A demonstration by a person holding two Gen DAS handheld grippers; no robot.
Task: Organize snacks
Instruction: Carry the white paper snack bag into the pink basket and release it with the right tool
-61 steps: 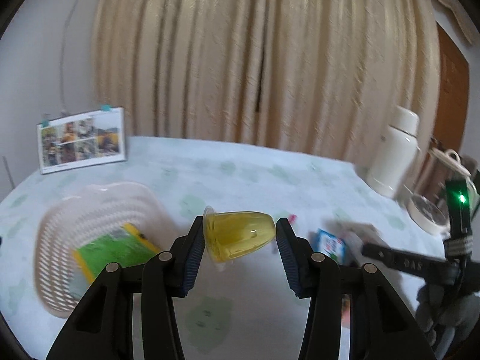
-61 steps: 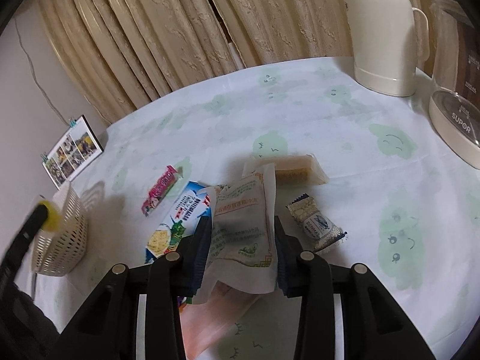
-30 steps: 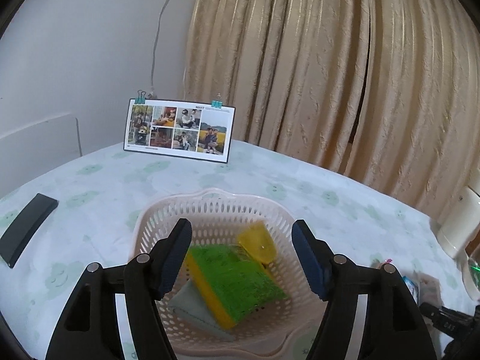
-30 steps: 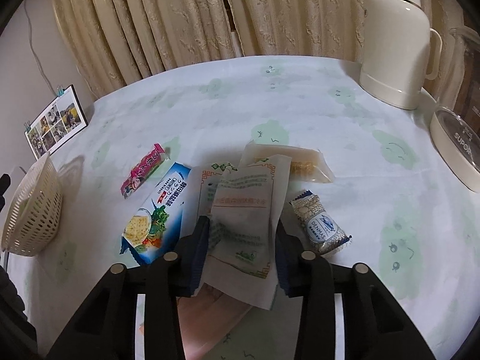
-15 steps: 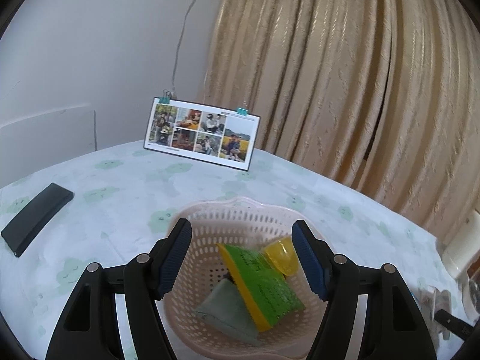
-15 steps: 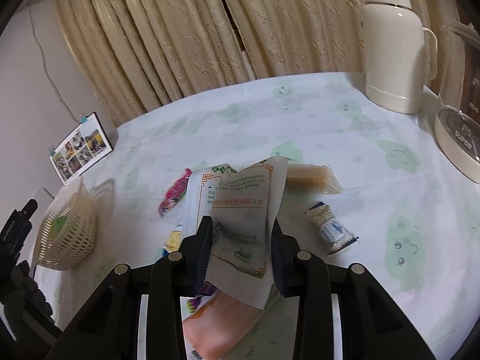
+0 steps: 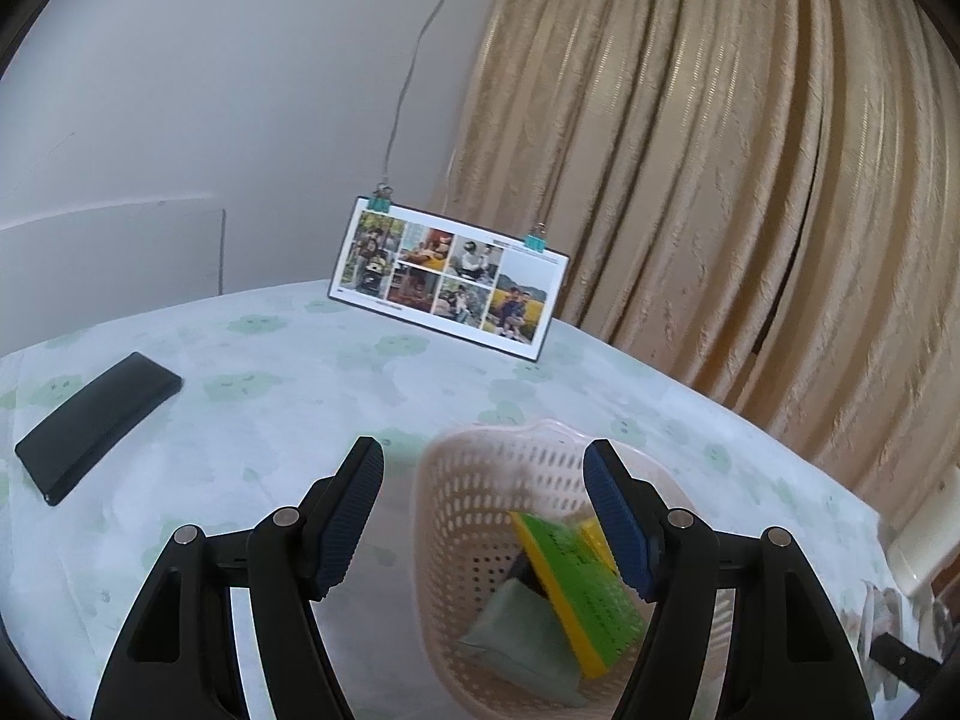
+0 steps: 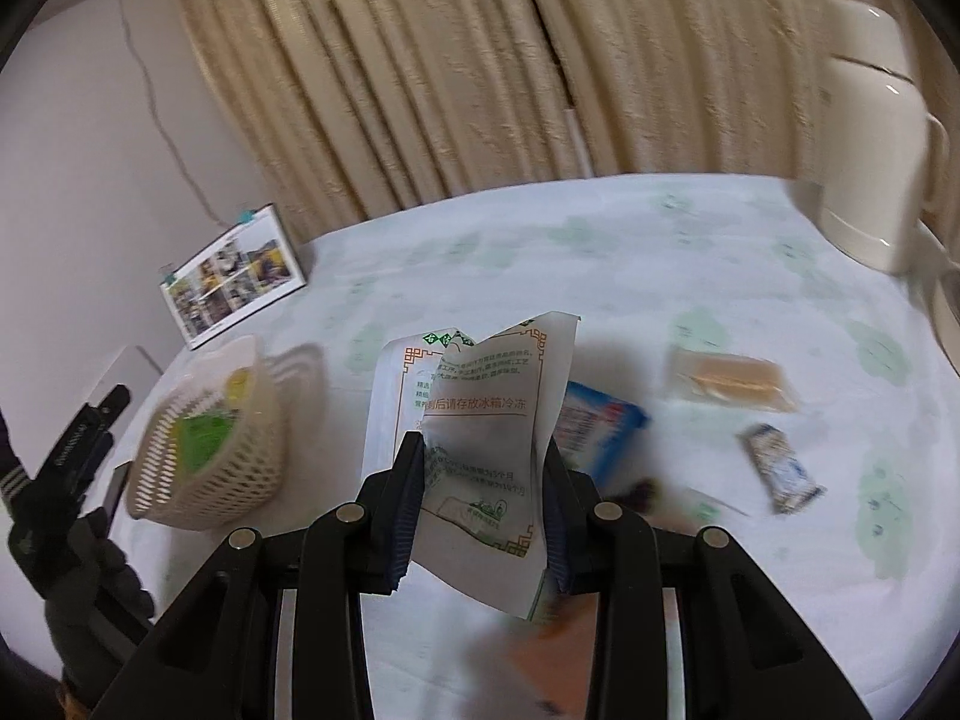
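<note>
basket [image 7: 480, 480]: three snacks in | left gripper [image 7: 486, 516] spread, empty | right gripper [image 8: 483, 495] clamping white packet [image 8: 486, 420] | blue box [image 8: 600, 420], two wrapped snacks left, right side of table

Soft daylight, fisheye-bent edges — right view blurred, perhaps by motion.

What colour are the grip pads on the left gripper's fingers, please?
Dark blue pads, ribbed, on black fingers; clearest in the left wrist view.

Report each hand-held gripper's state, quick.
Left hand-held gripper: open, empty, above the basket.
Right hand-held gripper: shut on a white packet.
</note>
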